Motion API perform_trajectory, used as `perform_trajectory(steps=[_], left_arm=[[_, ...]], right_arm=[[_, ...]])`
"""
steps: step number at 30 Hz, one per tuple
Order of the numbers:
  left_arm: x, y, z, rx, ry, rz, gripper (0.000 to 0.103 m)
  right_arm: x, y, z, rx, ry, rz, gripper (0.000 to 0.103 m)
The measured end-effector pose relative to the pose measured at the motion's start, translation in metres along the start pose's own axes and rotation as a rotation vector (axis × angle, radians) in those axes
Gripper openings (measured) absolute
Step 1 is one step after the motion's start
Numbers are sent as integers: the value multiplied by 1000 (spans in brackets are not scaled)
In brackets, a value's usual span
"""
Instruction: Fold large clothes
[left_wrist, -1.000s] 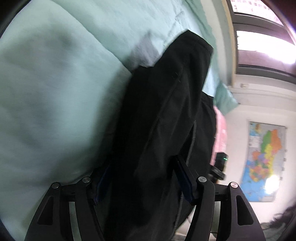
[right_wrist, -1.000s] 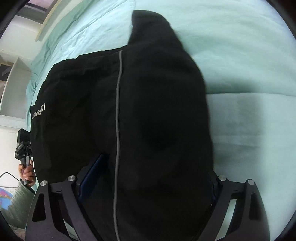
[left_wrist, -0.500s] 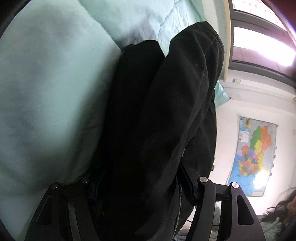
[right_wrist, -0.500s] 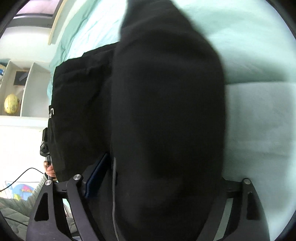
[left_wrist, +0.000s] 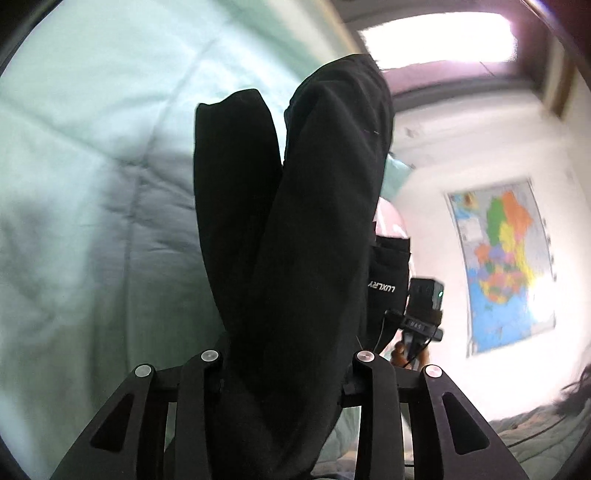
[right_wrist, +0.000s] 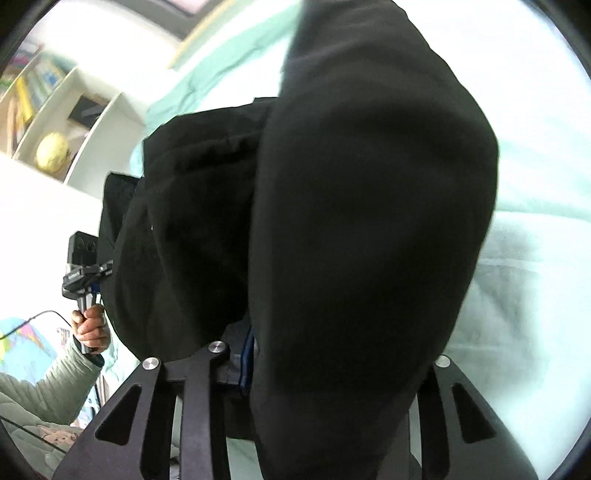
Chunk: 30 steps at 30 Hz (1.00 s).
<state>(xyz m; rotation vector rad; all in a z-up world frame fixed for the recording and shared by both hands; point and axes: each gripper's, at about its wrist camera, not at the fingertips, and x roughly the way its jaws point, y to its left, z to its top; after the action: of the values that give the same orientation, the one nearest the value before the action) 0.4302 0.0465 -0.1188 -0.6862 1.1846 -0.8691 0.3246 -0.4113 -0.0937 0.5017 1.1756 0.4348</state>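
Since 1 second ago you have lifted the black garment (left_wrist: 295, 229) clear of the mint quilt (left_wrist: 85, 177); it then lay draped on the bedding, and now it hangs in the air between both tools, with the room wall showing behind it. Your left gripper (left_wrist: 284, 373) pinches a thick bunch of the cloth between its 2 fingers, the fabric rising toward 12 o'clock in 2 lobes. Your right gripper (right_wrist: 332, 365) also clamps the garment (right_wrist: 369, 206), which fills most of that view from 6 to 12 o'clock.

In the left view the white "LUXURY" lettering (left_wrist: 382, 287) sits at 3 o'clock of the gripped cloth, and past it your right hand's tool shows. A colored wall map (left_wrist: 506, 266) hangs at 3 o'clock, with a bright window (left_wrist: 439, 37) at 1 o'clock. In the right view your left hand (right_wrist: 90, 326) holds its handle at 9 o'clock, and white shelves (right_wrist: 88, 122) with a yellow ball (right_wrist: 53, 151) stand at 10 o'clock. The hanging cloth blocks the quilt (right_wrist: 535, 258) beneath it.
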Motion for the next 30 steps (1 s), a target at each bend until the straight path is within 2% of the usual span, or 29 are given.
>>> perform_trajectory(steps=[3, 8, 11, 14, 18, 23, 27, 30], left_arm=[[-17, -34, -18, 67, -15, 9, 35], [-60, -99, -58, 158, -105, 7, 35], [-83, -114, -78, 190, -110, 16, 35], [-92, -134, -103, 197, -87, 14, 35], [-100, -130, -124, 196, -57, -2, 35], [-84, -110, -153, 164, -11, -16, 35], [-62, -65, -176, 122, 21, -6, 35], [-48, -24, -195, 97, 22, 31, 35]], right_arm=[[-27, 41, -16, -60, -46, -3, 40], [-78, 94, -52, -135, -103, -27, 40], [-103, 122, -77, -138, -133, -19, 40], [-123, 133, -99, -126, -130, -41, 40], [-138, 139, -131, -93, -106, -47, 40], [-131, 113, -141, -18, -73, -34, 40], [-96, 94, -149, 3, -42, -55, 40], [-63, 68, -160, 1, -19, -83, 40]])
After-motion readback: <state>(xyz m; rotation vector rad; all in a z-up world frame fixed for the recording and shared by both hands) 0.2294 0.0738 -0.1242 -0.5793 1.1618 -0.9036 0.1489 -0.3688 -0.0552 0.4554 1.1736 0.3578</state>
